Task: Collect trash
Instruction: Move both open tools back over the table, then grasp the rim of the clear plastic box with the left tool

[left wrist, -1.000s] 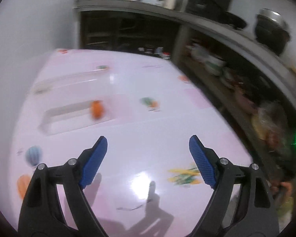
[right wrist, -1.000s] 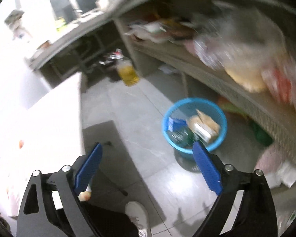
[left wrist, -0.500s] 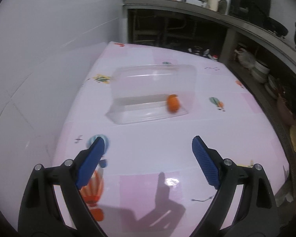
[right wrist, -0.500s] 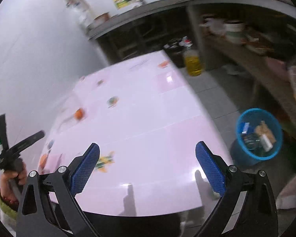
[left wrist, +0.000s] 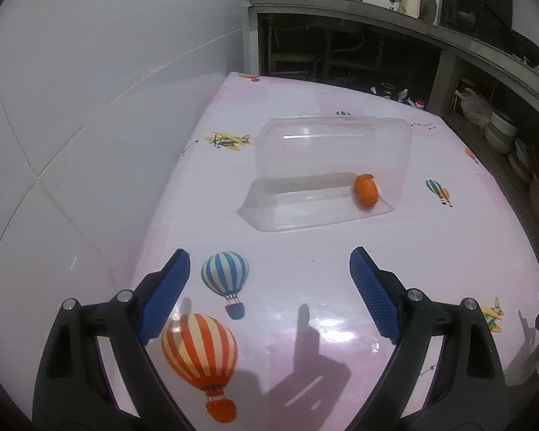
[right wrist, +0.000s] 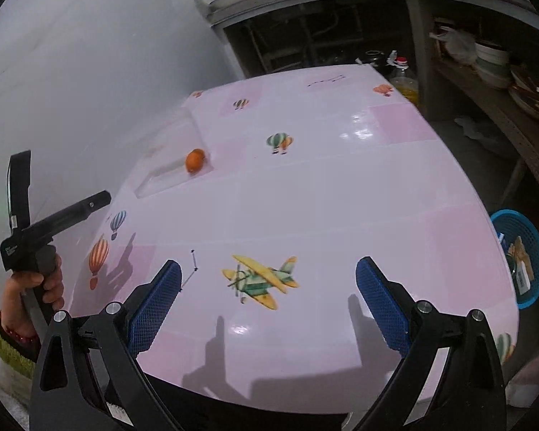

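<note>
A clear plastic clamshell box point(left wrist: 327, 176) lies open on the pink table point(left wrist: 305, 251), its lid standing upright. An orange piece of peel or fruit point(left wrist: 365, 191) rests in its tray at the right end. My left gripper point(left wrist: 269, 287) hovers open over the table's near edge, well short of the box. My right gripper point(right wrist: 267, 301) is open too, above the near right part of the table, with nothing between its fingers. In the right wrist view the box point(right wrist: 172, 172) and the orange piece point(right wrist: 194, 160) sit at the far left. The left gripper's body point(right wrist: 36, 230) shows there, held by a hand.
A blue trash basket point(right wrist: 524, 255) with some rubbish stands on the floor right of the table. A white wall runs along the table's left side. Dark counters and shelves with bowls and an oil bottle point(right wrist: 404, 82) stand behind and to the right.
The right gripper swung left from over the floor and basket to over the table. The left gripper's view turned left, bringing the box to the centre.
</note>
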### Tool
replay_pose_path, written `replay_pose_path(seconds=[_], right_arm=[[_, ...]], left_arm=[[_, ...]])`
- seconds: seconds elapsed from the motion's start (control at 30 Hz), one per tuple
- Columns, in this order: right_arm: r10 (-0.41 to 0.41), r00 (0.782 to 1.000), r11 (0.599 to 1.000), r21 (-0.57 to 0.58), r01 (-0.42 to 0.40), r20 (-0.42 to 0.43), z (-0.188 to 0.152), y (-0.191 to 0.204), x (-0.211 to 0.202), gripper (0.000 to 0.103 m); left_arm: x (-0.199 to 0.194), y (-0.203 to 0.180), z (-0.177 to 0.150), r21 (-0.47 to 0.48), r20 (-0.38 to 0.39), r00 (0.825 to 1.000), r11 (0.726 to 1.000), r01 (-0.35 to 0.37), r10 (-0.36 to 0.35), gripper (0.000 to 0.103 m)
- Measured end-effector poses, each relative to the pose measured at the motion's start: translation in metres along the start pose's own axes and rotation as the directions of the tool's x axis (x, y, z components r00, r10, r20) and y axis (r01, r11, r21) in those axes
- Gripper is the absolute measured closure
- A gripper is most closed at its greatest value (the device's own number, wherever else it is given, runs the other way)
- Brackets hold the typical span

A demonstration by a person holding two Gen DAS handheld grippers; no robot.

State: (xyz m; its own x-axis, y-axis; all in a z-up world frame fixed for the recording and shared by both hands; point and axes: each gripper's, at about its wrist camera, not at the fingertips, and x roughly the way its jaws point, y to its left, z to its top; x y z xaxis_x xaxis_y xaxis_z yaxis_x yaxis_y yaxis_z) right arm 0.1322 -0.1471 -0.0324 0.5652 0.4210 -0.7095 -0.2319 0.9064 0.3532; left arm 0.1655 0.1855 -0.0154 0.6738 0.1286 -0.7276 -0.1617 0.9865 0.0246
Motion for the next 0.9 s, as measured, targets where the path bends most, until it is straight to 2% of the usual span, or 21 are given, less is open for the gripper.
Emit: replay_pose_path(seconds=[0.27, 0.33, 0.43, 0.5, 0.53, 0.6, 0.67, 0.77, 0.9], right_arm=[[0.017, 1.0, 0.998, -0.058, -0.018, -0.022, 0.008, 0.024, 0.02, 0.008], [0.019, 0.999, 0.997, -0.072, -0.021, -0.027, 0.011, 0.03, 0.025, 0.009], [0.027, 0.999, 0.996, -0.085, -0.03, -0.029, 0.013, 0.038, 0.03, 0.01], [0.033, 0.999, 0.995, -0.091, -0.036, -0.029, 0.014, 0.044, 0.031, 0.01], [0.038, 0.999, 0.995, -0.094, -0.041, -0.03, 0.014, 0.047, 0.032, 0.01], [0.042, 0.999, 0.994, -0.098, -0.045, -0.035, 0.014, 0.051, 0.034, 0.01], [0.046, 0.998, 0.993, -0.105, -0.049, -0.036, 0.014, 0.054, 0.034, 0.011], [0.041, 0.999, 0.992, -0.115, -0.045, -0.03, 0.014, 0.057, 0.033, 0.011], [0.042, 0.998, 0.993, -0.107, -0.046, -0.037, 0.012, 0.056, 0.034, 0.012]], left_arm=[[0.012, 0.005, 0.01, 0.021, 0.021, 1.0, 1.0, -0.021, 0.021, 0.017], [0.011, 0.003, 0.019, 0.058, 0.062, 0.998, 0.998, -0.036, 0.033, 0.017], [0.009, -0.007, 0.034, 0.159, 0.159, 0.984, 0.982, -0.101, 0.075, 0.017], [0.013, -0.02, 0.043, 0.265, 0.225, 0.968, 0.949, -0.171, 0.111, 0.017], [0.017, -0.026, 0.046, 0.308, 0.235, 0.964, 0.932, -0.191, 0.12, 0.017], [0.031, -0.04, 0.051, 0.405, 0.233, 0.964, 0.888, -0.217, 0.13, 0.019], [0.042, -0.049, 0.052, 0.465, 0.226, 0.965, 0.856, -0.228, 0.134, 0.023], [0.059, -0.055, 0.056, 0.507, 0.205, 0.968, 0.83, -0.233, 0.147, 0.035], [0.076, -0.064, 0.057, 0.565, 0.178, 0.97, 0.79, -0.238, 0.165, 0.06]])
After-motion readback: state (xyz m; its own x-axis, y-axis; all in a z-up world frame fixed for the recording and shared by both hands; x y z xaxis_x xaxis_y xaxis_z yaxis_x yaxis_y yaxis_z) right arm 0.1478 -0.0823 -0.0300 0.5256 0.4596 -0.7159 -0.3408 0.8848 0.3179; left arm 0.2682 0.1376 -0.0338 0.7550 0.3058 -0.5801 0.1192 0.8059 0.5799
